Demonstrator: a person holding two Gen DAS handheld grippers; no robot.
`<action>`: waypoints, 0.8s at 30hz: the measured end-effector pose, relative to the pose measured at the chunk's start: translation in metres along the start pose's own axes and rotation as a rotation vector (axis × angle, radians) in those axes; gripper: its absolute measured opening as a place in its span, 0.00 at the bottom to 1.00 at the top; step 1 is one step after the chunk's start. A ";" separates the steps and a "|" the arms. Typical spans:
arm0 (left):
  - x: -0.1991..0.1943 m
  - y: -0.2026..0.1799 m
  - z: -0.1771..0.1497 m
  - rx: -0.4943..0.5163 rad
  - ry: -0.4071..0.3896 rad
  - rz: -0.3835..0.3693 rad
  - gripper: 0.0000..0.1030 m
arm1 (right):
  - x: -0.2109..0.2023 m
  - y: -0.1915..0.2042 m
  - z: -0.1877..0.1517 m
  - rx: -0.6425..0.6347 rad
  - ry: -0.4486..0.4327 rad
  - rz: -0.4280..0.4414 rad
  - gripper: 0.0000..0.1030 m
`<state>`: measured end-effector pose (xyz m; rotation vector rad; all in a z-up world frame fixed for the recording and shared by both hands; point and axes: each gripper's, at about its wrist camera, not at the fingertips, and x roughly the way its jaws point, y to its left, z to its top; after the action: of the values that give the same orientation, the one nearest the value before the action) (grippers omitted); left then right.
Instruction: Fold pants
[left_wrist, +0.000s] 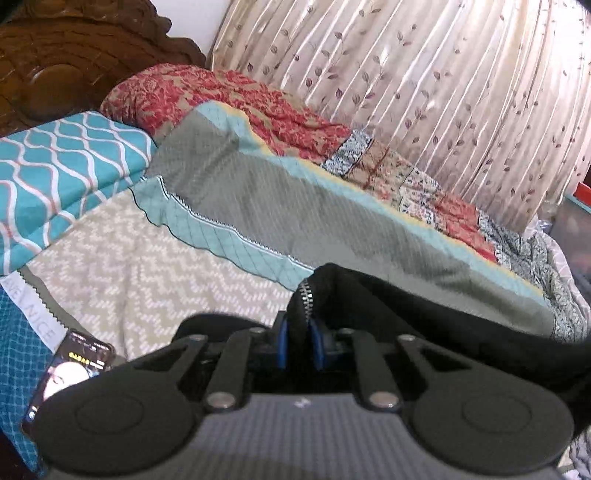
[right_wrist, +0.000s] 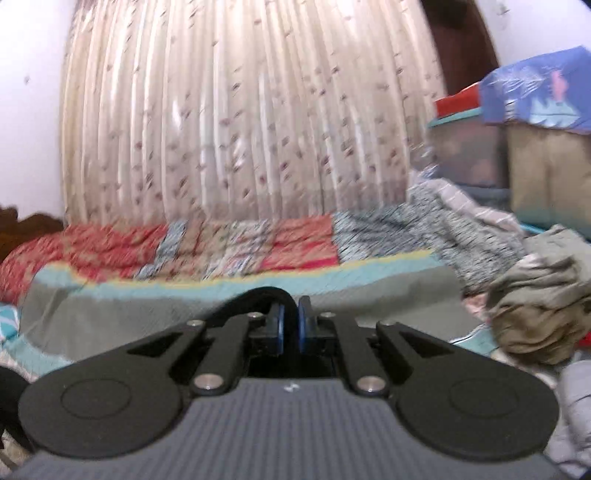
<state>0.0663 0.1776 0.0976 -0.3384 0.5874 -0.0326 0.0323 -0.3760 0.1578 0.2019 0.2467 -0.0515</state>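
The black pants (left_wrist: 424, 314) hang lifted above the bed, stretched from my left gripper toward the right. My left gripper (left_wrist: 300, 341) is shut on the pants at the silver zipper (left_wrist: 307, 295); the blue pads (left_wrist: 282, 345) pinch the cloth. In the right wrist view my right gripper (right_wrist: 290, 325) is shut on a black fold of the pants (right_wrist: 264, 295), which loops over the left finger. The rest of the pants is hidden below both grippers.
The bed has a grey and teal quilt (left_wrist: 258, 199), a zigzag sheet (left_wrist: 140, 266), teal pillows (left_wrist: 55, 170) and a red blanket (left_wrist: 221, 99). A phone (left_wrist: 70, 369) lies at the left. A curtain (right_wrist: 240, 110) hangs behind. Clothes (right_wrist: 535, 295) and boxes (right_wrist: 517, 140) pile up at the right.
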 end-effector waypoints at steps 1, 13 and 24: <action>-0.001 -0.003 -0.001 0.006 -0.003 -0.005 0.12 | -0.004 -0.003 0.003 0.002 0.002 0.005 0.10; 0.024 -0.124 -0.057 0.238 0.211 -0.343 0.12 | -0.014 0.049 0.079 -0.143 -0.147 0.075 0.10; -0.008 -0.114 -0.142 0.503 0.385 -0.524 0.24 | -0.014 0.158 -0.027 -0.375 0.263 0.634 0.22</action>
<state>-0.0105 0.0277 0.0280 0.0163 0.8316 -0.7515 0.0242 -0.2159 0.1659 -0.0949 0.4386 0.6497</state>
